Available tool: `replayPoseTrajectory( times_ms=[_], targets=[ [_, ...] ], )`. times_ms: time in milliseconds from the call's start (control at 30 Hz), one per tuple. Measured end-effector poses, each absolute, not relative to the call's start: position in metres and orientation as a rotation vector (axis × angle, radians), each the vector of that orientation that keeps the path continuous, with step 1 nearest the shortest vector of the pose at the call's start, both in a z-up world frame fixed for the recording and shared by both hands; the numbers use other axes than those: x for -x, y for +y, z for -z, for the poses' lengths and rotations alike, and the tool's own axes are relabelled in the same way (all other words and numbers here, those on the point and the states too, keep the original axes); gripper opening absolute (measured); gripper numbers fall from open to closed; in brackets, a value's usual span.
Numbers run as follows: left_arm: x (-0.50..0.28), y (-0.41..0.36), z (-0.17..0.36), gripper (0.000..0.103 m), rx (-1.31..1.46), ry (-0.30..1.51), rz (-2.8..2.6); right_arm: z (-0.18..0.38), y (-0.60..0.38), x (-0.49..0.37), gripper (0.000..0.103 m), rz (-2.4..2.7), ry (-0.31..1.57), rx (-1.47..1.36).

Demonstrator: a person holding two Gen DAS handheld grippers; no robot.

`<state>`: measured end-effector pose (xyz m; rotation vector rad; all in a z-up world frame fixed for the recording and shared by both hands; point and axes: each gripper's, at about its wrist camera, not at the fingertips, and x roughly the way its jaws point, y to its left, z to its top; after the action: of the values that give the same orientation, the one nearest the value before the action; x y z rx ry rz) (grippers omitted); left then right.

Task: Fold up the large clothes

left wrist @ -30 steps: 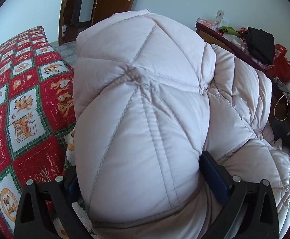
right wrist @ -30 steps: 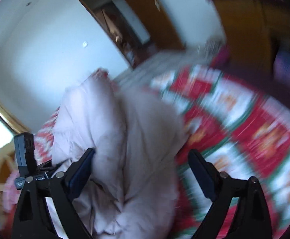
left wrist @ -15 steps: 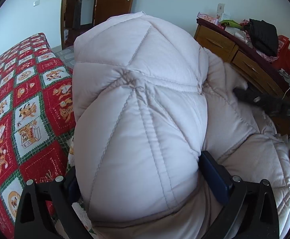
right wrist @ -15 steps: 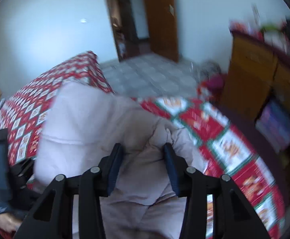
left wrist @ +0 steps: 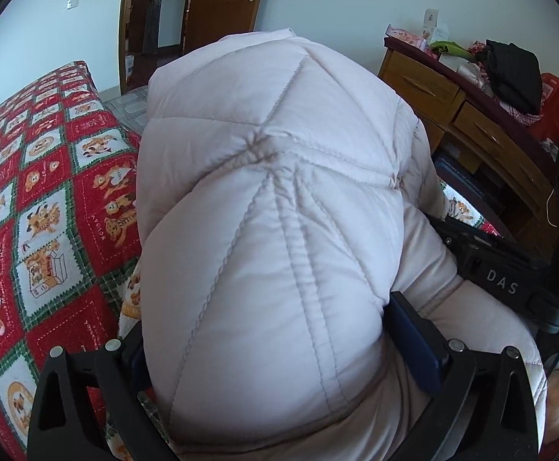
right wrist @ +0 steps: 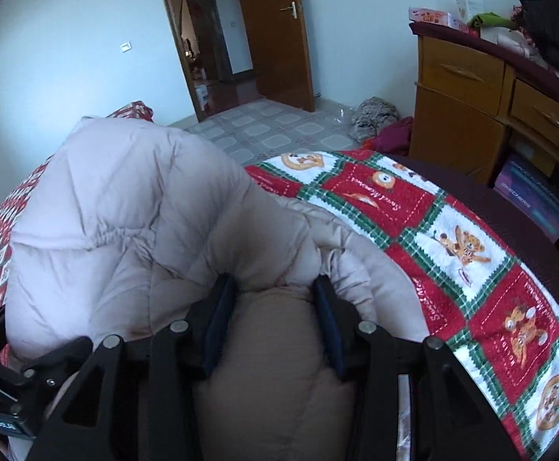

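Observation:
A pale pink quilted down jacket [left wrist: 272, 207] fills the left wrist view, bunched up over the red patchwork bed cover [left wrist: 29, 199]. My left gripper [left wrist: 275, 342] is shut on a thick puffy fold of it, fingers spread wide by the bulk. In the right wrist view the same jacket [right wrist: 125, 207] lies on the bed cover [right wrist: 471, 253]. My right gripper [right wrist: 275, 307] is shut on a bunched fold of the jacket near its right edge. The right gripper's body [left wrist: 510, 276] shows at the right of the left wrist view.
A wooden dresser [right wrist: 471, 96] with clutter on top stands to the right of the bed. A heap of clothes [right wrist: 379, 119] lies on the tiled floor by it. An open wooden door [right wrist: 275, 30] is at the back. The bed edge [right wrist: 510, 207] runs close on the right.
My right gripper swung over from open in the air to the jacket and closed on a fold at its right side. My left gripper kept its hold and lifted slightly.

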<state>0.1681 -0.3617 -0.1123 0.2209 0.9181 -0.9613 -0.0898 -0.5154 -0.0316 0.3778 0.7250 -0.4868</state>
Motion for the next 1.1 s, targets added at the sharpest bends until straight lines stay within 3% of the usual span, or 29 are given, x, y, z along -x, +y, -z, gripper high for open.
replayPoseTrajectory(
  times_ms=[367,533,700,1000,1100],
  targets=[
    [-0.159,-0.363,0.110,0.103,-0.273,0.847,0.899,0.040,-0.512,0.084,0.045,0.557,0.761,-0.298],
    [-0.140,-0.375,0.108,0.103,-0.362,0.677,0.761,0.045,-0.523,0.081,0.045,0.558,0.763,-0.336],
    [-0.154,-0.357,0.107,0.102,-0.276,0.745,0.823,0.041,-0.512,0.083,0.046,0.593,0.740,-0.284],
    [-0.162,-0.336,0.028,0.102,-0.100,0.580,0.825,0.038,-0.513,0.089,0.046,0.599,0.703,-0.291],
    [-0.175,-0.375,0.045,0.102,-0.222,0.603,0.764,0.037,-0.511,0.089,0.046,0.614,0.692,-0.283]
  ],
)
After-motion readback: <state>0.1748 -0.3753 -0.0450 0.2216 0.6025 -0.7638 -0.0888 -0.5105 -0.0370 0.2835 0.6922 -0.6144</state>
